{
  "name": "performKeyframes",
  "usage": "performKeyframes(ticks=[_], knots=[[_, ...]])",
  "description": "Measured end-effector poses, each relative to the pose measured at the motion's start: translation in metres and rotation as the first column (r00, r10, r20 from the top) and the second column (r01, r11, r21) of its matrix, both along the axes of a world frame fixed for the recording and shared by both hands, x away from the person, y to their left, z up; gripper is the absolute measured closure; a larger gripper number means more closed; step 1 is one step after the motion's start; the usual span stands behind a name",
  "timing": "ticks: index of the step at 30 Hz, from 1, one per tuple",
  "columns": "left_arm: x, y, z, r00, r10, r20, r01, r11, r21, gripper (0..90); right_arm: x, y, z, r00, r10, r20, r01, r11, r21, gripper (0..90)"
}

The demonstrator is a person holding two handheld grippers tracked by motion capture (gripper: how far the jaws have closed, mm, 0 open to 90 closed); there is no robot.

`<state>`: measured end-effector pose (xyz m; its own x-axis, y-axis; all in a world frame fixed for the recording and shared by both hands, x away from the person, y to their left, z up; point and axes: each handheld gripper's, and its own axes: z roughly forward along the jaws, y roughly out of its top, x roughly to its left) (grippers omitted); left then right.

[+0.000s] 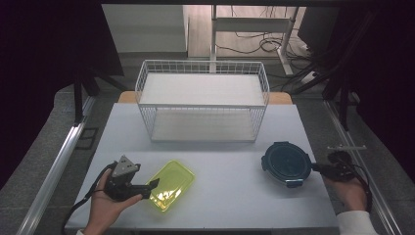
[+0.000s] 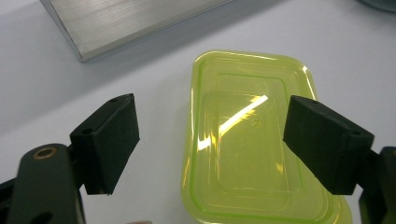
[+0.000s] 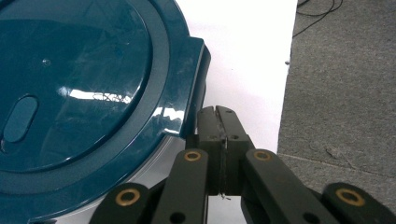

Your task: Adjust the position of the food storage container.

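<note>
A translucent yellow-green rectangular container lies flat on the white table at the front left. My left gripper is at its near-left end, held in a hand, open. In the left gripper view its jaws stand wide apart on either side of the container, and the left gripper touches nothing. A round dark teal container with a clip lid sits at the front right. My right gripper is at its right rim. Its jaws are pressed together, empty, beside the lid's latch tab; the right gripper is shut.
A white wire two-level rack stands across the back of the table. The table's right edge drops to grey carpet close to my right gripper. A brushed-metal slab lies beyond the yellow container. Aluminium rails run along the floor.
</note>
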<state>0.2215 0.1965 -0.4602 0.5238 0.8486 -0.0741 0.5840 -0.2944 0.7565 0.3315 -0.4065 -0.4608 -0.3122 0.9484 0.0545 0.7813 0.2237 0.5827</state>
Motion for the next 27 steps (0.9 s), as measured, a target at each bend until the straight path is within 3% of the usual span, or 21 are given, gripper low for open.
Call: performKeyframes(ticks=[7,20,27], knots=[[0.001,0.000,0.000,1.0000,-0.002,-0.005,0.002,1.0000,-0.002,17.6,-0.001,0.003,0.001,1.0000,0.008,0.001,-0.008,1.000,-0.028,89.2],[0.002,-0.002,-0.002,0.9999,-0.009,-0.015,0.009,1.0000,0.000,17.6,0.000,0.011,0.002,0.9988,0.047,0.010,-0.047,0.999,-0.023,89.2],[0.002,-0.002,-0.002,0.9999,-0.007,-0.015,0.007,1.0000,-0.001,17.6,0.011,0.013,0.002,0.9982,0.059,0.012,-0.059,0.998,-0.035,89.2]])
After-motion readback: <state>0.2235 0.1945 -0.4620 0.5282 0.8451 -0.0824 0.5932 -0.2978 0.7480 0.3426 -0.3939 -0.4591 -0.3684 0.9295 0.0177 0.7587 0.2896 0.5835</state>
